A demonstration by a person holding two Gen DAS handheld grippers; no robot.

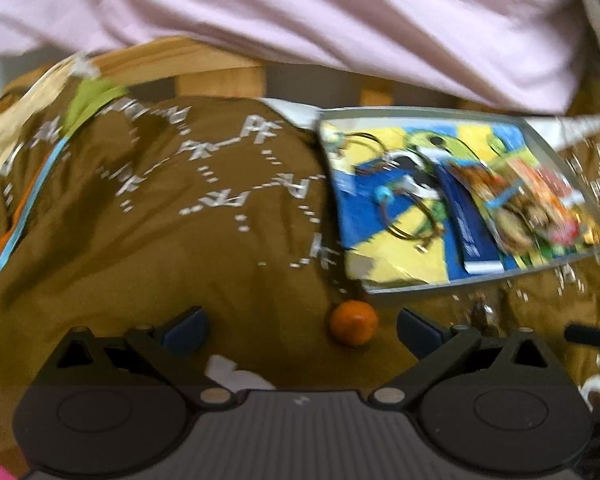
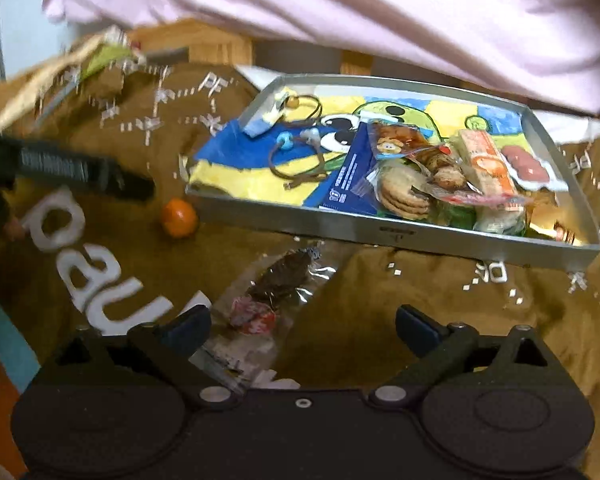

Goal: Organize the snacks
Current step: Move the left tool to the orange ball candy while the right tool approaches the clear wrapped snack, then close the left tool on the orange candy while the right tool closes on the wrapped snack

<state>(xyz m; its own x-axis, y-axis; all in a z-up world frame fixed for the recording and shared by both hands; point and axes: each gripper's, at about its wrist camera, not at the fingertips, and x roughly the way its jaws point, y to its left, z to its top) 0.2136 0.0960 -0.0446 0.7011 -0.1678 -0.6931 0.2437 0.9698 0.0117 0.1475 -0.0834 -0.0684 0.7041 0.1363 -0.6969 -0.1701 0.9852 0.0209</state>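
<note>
A small orange mandarin (image 1: 354, 322) lies on the brown printed cloth (image 1: 188, 216), just beyond and slightly right of centre of my open left gripper (image 1: 302, 330). The same mandarin (image 2: 179, 217) shows left of the tray in the right wrist view. A clear snack packet (image 2: 272, 292) with a dark biscuit lies on the cloth by the left fingertip of my open right gripper (image 2: 302, 330). The silver tray (image 2: 396, 236) holds cookie packets (image 2: 408, 184), an orange wrapped snack (image 2: 488, 164), a blue card and hair ties. The left wrist view shows the tray (image 1: 396, 290) at right.
The other gripper's black body (image 2: 72, 170) reaches in from the left in the right wrist view. A person's pink garment (image 1: 340, 12) fills the top of both views. Wooden furniture (image 1: 220, 76) stands behind the cloth. Light packets (image 2: 60, 68) lie at far left.
</note>
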